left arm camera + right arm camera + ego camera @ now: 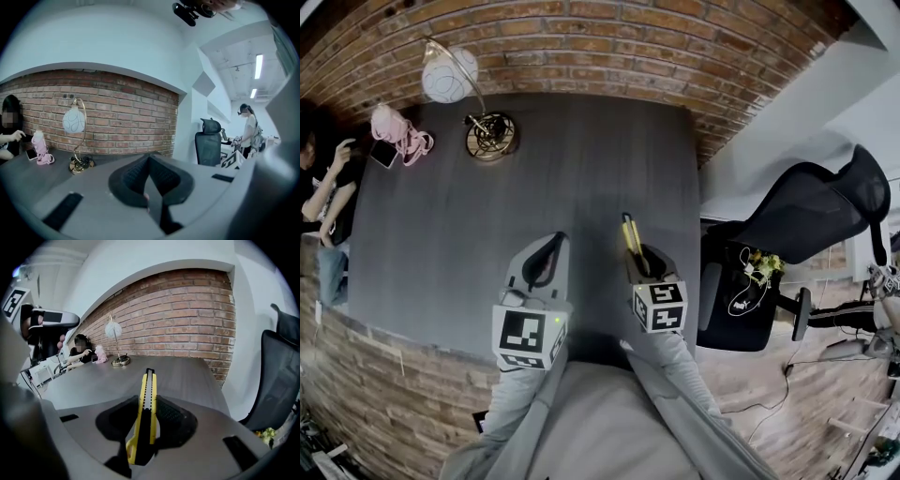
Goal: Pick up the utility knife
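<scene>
Dark grey table (487,216) against brick wall (581,37), globe lamp (448,75) at far left. Right gripper (146,420) clamped on yellow utility knife (145,401), tip pointing far, apparently raised clear of table at near right; left gripper (151,180) pressed together on nothing, near left. Judged as pick-up all but done: calls next for steady clamp pressure and a level hold, guarding against slip of slim handle.

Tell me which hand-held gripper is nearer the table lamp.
Left. The left hand-held gripper is this side of the table lamp, slightly right of it; the right hand-held gripper is farther right.
</scene>
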Motion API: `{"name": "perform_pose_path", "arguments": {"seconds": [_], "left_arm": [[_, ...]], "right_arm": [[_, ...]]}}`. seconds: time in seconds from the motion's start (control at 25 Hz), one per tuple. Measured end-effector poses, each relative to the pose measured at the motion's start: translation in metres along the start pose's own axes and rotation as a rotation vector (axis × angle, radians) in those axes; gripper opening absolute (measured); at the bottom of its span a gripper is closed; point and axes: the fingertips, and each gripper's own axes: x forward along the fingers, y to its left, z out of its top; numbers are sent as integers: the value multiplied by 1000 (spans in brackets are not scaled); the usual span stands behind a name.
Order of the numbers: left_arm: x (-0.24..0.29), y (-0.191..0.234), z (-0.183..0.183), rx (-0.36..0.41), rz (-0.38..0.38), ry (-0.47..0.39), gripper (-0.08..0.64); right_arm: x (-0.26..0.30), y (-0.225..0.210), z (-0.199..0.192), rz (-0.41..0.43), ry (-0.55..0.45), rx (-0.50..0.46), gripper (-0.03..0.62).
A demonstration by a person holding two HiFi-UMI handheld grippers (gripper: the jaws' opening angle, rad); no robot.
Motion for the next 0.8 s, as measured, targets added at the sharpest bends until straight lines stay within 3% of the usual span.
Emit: {"name": "perform_pose_path", "arguments": {"seconds": [0.8], "left_arm": [[-28,-19,28,49,11,-71,18]], "right_arm": [[-114,-14,109,-41,-365,-33,130]]}}
